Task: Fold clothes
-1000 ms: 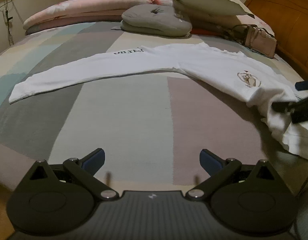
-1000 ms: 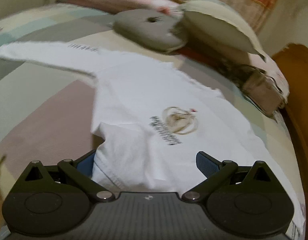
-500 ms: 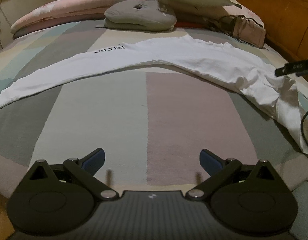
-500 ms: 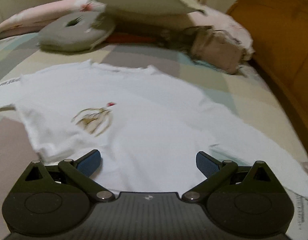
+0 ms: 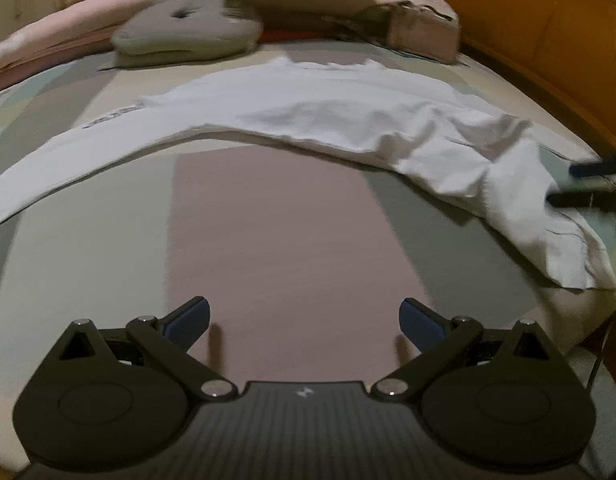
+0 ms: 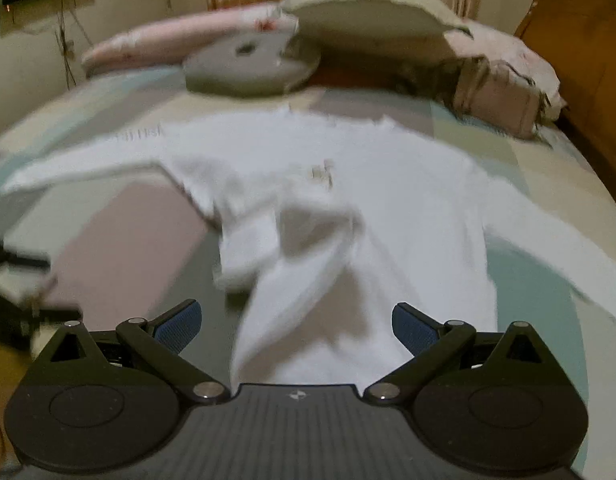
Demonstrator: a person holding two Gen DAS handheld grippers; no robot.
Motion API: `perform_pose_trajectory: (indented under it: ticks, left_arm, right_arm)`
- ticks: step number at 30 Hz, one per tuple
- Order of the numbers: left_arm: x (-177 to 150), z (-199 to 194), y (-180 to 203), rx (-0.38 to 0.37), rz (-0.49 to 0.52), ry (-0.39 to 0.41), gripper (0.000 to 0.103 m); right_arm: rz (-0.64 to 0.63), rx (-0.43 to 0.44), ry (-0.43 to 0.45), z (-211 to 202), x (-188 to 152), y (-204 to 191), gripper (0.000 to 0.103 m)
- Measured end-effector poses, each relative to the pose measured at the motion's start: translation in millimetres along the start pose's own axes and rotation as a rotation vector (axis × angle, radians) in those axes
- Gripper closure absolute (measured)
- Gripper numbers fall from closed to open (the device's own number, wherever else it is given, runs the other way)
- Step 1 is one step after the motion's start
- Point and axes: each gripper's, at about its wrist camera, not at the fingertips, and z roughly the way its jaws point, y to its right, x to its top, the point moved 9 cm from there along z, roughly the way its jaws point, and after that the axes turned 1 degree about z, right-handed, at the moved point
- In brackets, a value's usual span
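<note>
So the white long-sleeve shirt (image 6: 388, 208) is lying spread on the bed (image 5: 275, 240), taking up the middle of the right wrist view, with its lower left corner flipped up and bunched into a loose fold near the centre of the frame. One sleeve runs off to the left edge, the other to the right edge. In the left wrist view the same shirt (image 5: 348, 120) arcs across the upper half of the frame, wrinkled toward the right side.

There's a small printed motif on the chest and a line of dark lettering on the left sleeve (both too blurred to read in either view, sorry).

The left hand-held gripper (image 5: 303, 320) has its blue-padded fingers spread wide at the bottom of its frame, holding nothing, with only the pink and grey panels of the bedspread between them. The right hand-held gripper (image 6: 295, 326) is also spread wide, the shirt's hem lying in the gap between its fingers, not pinched as far as I can see.

At the top of both frames: a grey round cushion (image 6: 251, 68), a pink bolster (image 6: 167, 40), and a wooden headboard (image 5: 528, 20) at upper right.
</note>
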Motion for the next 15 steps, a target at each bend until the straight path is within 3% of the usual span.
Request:
perform_pose_trajectory:
  ticks: [5,11,15]
  left_arm:
    - [14,18,31,-0.040,0.100,0.006,0.002]
    - [32,47,58,-0.011,0.245,0.041,0.002]
    - [46,64,71,0.018,0.317,0.114,0.002]
  right_arm:
    - [0.042,-0.026,-0.064,12,-36,8,0.000]
    - [0.118,-0.007,-0.068,22,-48,16,0.000]
    - [0.136,0.004,-0.052,24,-51,19,0.000]
